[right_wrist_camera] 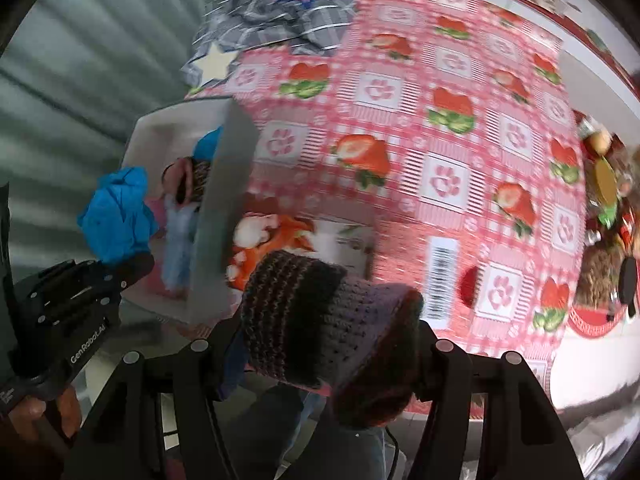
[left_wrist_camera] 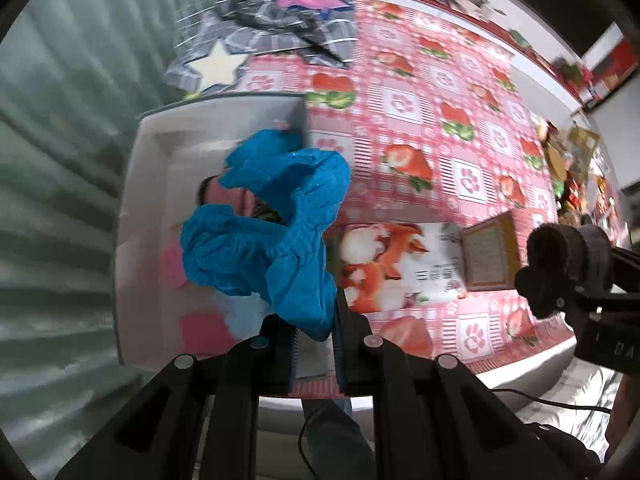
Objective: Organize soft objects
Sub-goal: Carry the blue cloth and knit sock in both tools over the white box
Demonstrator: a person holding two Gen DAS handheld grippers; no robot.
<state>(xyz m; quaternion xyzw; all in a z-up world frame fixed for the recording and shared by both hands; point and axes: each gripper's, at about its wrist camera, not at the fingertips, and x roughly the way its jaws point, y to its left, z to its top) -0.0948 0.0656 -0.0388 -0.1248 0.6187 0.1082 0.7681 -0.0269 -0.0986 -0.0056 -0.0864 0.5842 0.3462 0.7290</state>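
A table under a pink strawberry-print cloth [left_wrist_camera: 440, 92] fills the scene, with a grey patchwork fabric [left_wrist_camera: 264, 28] bearing a white star and a pink fish heaped at its far left corner. Along the left edge stands a white box [left_wrist_camera: 148, 200], already holding pink, pale blue and dark soft pieces; just right of it lies a printed packet [left_wrist_camera: 400, 264] with a small tan box [left_wrist_camera: 490, 258] resting on its right end. The left gripper [left_wrist_camera: 314, 336], jaws pinched tight, holds a crumpled blue cloth [left_wrist_camera: 272, 232] that hangs over the box's opening. The right gripper [right_wrist_camera: 332, 360], jaws part-way apart and pressed on a dark knitted piece [right_wrist_camera: 320, 320], carries it above the near table edge, over the packet and right of the box. Both items look light, limp and easily squashed, so neither should slip nor break; the cloth seems likely to drape and snag on the box wall, and is best pinched at a bunched fold. The knit appears thicker and springier, best gripped across its rolled middle.
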